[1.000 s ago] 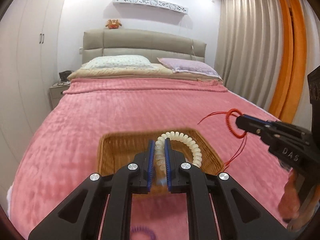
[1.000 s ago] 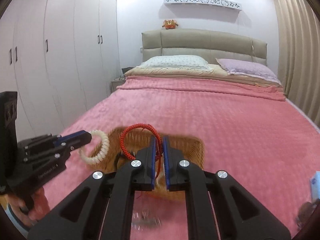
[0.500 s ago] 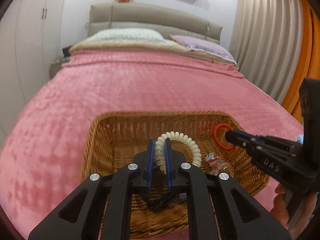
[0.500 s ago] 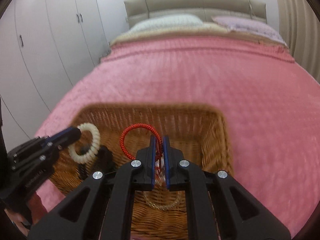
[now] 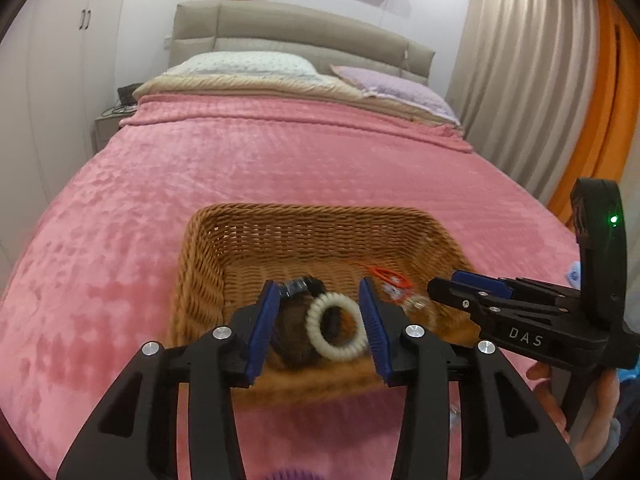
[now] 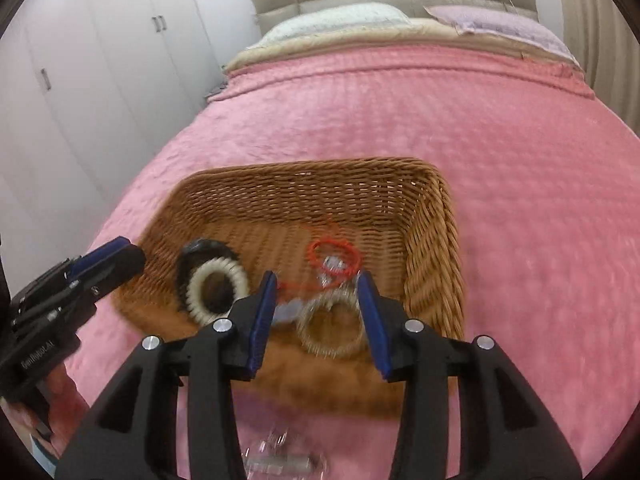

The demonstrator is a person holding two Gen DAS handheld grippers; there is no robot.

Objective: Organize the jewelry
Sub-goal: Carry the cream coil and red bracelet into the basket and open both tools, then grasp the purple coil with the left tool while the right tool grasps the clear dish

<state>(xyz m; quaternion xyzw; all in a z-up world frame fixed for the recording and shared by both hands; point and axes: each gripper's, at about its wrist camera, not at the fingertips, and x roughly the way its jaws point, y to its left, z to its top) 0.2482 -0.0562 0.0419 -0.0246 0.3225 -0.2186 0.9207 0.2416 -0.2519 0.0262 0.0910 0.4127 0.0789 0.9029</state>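
Observation:
A wicker basket (image 5: pixel 224 256) (image 6: pixel 432 216) sits on the pink bedspread. Inside lie a white beaded bracelet (image 5: pixel 335 328) (image 6: pixel 214 286), a black bracelet (image 5: pixel 300 286) (image 6: pixel 200 250), a red cord bracelet (image 5: pixel 384 274) (image 6: pixel 334 256) and a pale gold bracelet (image 6: pixel 330 326). My left gripper (image 5: pixel 320 328) is open and empty over the basket's near edge, with the white bracelet lying between its jaws. My right gripper (image 6: pixel 318 316) is open and empty above the red and gold bracelets. Each gripper shows in the other's view, the right (image 5: pixel 468 286) and the left (image 6: pixel 108 258).
A small shiny piece of jewelry (image 6: pixel 276 456) lies on the bedspread in front of the basket. A purple coil (image 5: pixel 290 474) peeks in at the bottom edge. Pillows (image 5: pixel 248 64) and headboard stand far back, wardrobes (image 6: pixel 100 60) on the left, curtains (image 5: pixel 520 72) on the right.
Both grippers opened. The white bracelet dropped from the left gripper and the red cord bracelet from the right one, and both now lie in the basket. Both grippers pulled back slightly.

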